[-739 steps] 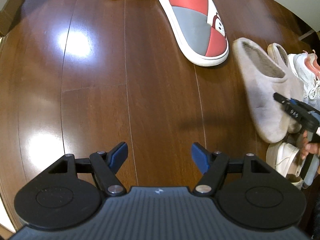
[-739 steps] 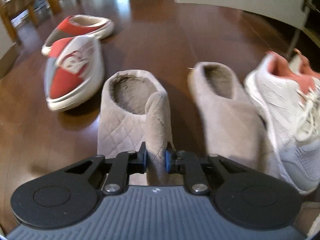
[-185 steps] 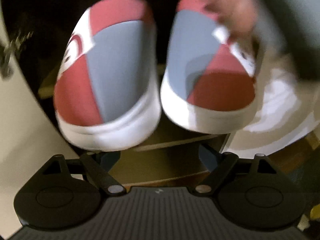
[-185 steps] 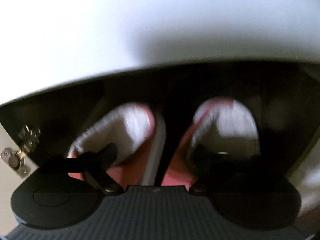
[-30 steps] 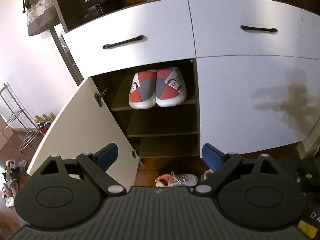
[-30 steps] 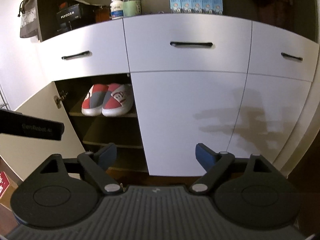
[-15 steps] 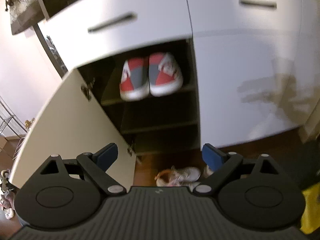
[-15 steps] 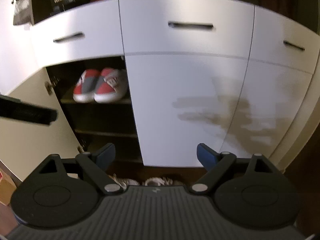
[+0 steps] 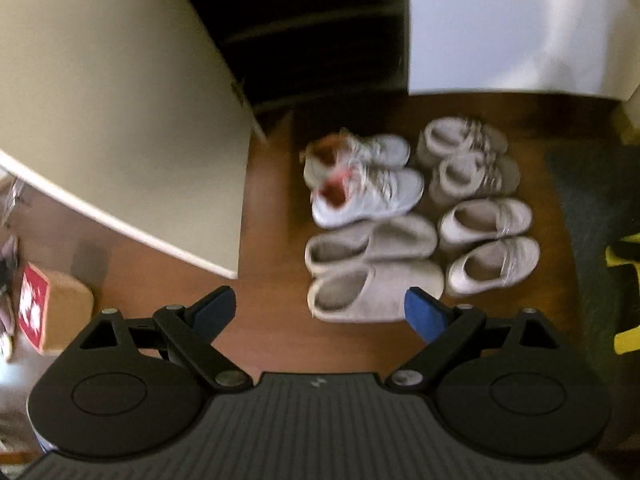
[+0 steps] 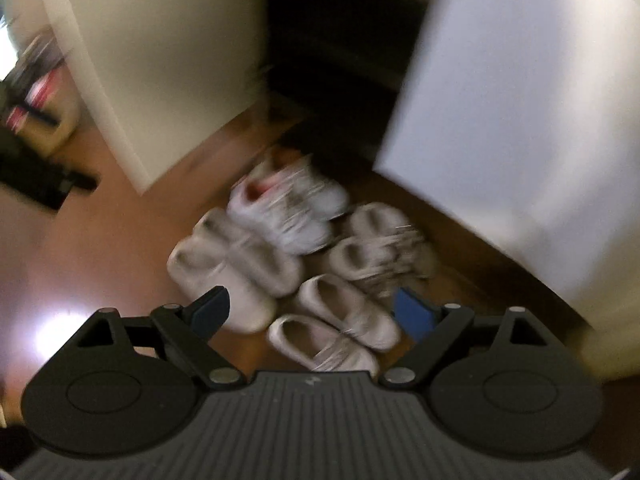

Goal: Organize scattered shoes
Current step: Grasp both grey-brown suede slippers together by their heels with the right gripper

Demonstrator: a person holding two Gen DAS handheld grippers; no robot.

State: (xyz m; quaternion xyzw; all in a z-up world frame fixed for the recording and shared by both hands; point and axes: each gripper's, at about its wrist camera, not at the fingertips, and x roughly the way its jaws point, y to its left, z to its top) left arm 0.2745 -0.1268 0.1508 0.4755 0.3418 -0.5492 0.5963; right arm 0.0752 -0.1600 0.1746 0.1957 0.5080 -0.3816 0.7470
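Note:
Several pale shoes lie paired on the wooden floor in front of the open cabinet. In the left wrist view, white sneakers with pink lining (image 9: 362,180) sit nearest the cabinet, beige plush slippers (image 9: 374,270) below them, and two white pairs (image 9: 468,160) (image 9: 490,240) to the right. My left gripper (image 9: 318,312) hangs open high above the slippers, holding nothing. In the blurred right wrist view the same sneakers (image 10: 288,204), slippers (image 10: 232,264) and white shoes (image 10: 340,324) show. My right gripper (image 10: 310,312) is open and empty above them.
The cabinet door (image 9: 120,112) stands open to the left, with dark shelves (image 9: 316,32) behind it and a shut white door (image 9: 512,24) on the right. A cardboard box (image 9: 52,308) sits on the floor at far left. A dark mat (image 9: 592,220) lies at right.
Both views have swung down from the cabinet front to the floor. The red and grey slippers on the shelf have left view; the shoes on the floor now fill the middle.

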